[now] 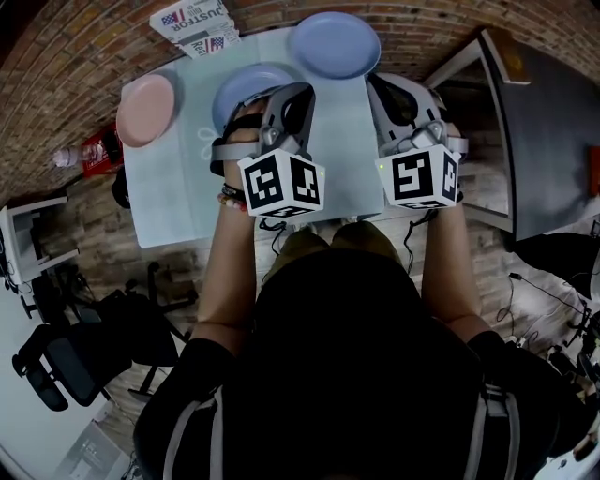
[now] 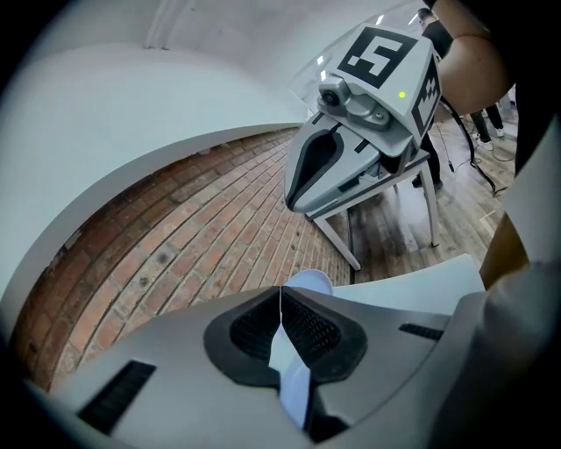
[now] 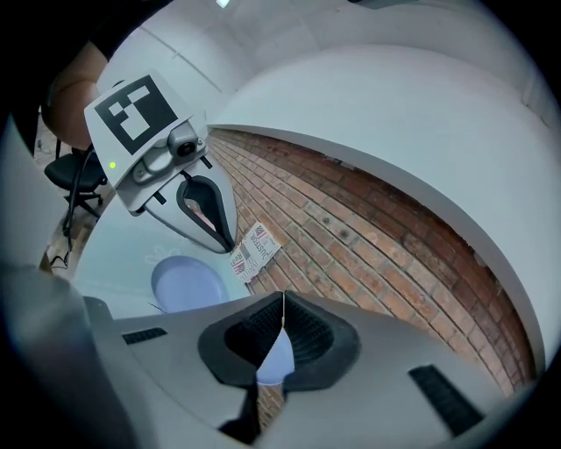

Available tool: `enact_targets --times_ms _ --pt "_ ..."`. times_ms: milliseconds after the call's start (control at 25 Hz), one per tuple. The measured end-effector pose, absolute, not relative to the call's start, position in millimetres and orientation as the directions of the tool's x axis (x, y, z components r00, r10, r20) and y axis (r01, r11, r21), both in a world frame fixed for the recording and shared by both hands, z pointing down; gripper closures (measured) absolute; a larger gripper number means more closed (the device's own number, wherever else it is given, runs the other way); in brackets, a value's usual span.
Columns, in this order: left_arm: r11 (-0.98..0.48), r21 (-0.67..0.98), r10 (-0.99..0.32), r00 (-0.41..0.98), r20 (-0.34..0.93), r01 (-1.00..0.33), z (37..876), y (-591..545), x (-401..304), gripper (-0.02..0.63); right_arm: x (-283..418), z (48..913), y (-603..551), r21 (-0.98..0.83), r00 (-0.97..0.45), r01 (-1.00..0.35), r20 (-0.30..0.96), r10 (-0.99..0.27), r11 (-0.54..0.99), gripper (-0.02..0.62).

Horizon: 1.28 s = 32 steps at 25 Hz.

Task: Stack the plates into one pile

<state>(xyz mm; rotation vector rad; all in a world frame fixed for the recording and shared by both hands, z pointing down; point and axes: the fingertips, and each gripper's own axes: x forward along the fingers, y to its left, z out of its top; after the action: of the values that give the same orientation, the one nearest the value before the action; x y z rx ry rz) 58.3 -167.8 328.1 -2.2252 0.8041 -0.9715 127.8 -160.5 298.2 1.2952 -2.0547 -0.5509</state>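
Three plates lie apart on the pale blue tablecloth [image 1: 178, 187]: a pink plate [image 1: 145, 110] at the left, a blue plate [image 1: 246, 86] in the middle and a second blue plate [image 1: 335, 44] at the far right corner. My left gripper [image 1: 296, 92] hovers over the middle blue plate's right side and hides part of it; its jaws [image 2: 280, 302] are shut on nothing. My right gripper [image 1: 382, 84] hangs just right of the cloth, below the far blue plate, jaws [image 3: 283, 309] shut and empty. The middle blue plate [image 3: 188, 285] shows in the right gripper view.
A folded newspaper [image 1: 194, 21] lies at the table's far edge between the pink and blue plates. Brick floor surrounds the table. A dark cabinet [image 1: 548, 131] stands at the right, office chairs [image 1: 56, 361] at the lower left, a red item [image 1: 97, 152] on the floor by the table's left side.
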Motion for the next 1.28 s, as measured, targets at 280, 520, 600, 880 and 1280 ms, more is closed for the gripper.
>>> enact_targets --times_ms 280,520,600,880,1280 --pt "-0.681 -0.675 -0.695 0.544 0.47 -0.286 350.3 -187.7 73.0 0.581 149.7 305.0 -161.5 0.625 -0.261 -0.666 0.315 -0.913 0.406 0.558" --pt "-0.703 -0.692 -0.648 0.546 0.531 -0.162 390.4 -199.5 97.0 0.581 170.2 317.5 -164.2 0.608 -0.218 -0.691 0.339 -0.915 0.39 0.558" --pt "-0.716 -0.684 -0.632 0.547 0.549 -0.14 404.3 -204.6 102.4 0.581 173.3 324.9 -166.6 0.599 -0.209 -0.698 0.354 -0.912 0.392 0.558" --pt "-0.753 -0.654 -0.579 0.544 0.608 -0.07 454.1 -228.9 116.5 0.502 178.9 347.5 -173.5 0.587 -0.17 -0.706 0.403 -0.899 0.397 0.558" --pt "-0.753 -0.658 -0.569 0.48 0.667 0.022 519.7 -260.2 138.9 0.492 194.4 371.7 -174.3 0.572 -0.14 -0.707 0.462 -0.876 0.415 0.558"
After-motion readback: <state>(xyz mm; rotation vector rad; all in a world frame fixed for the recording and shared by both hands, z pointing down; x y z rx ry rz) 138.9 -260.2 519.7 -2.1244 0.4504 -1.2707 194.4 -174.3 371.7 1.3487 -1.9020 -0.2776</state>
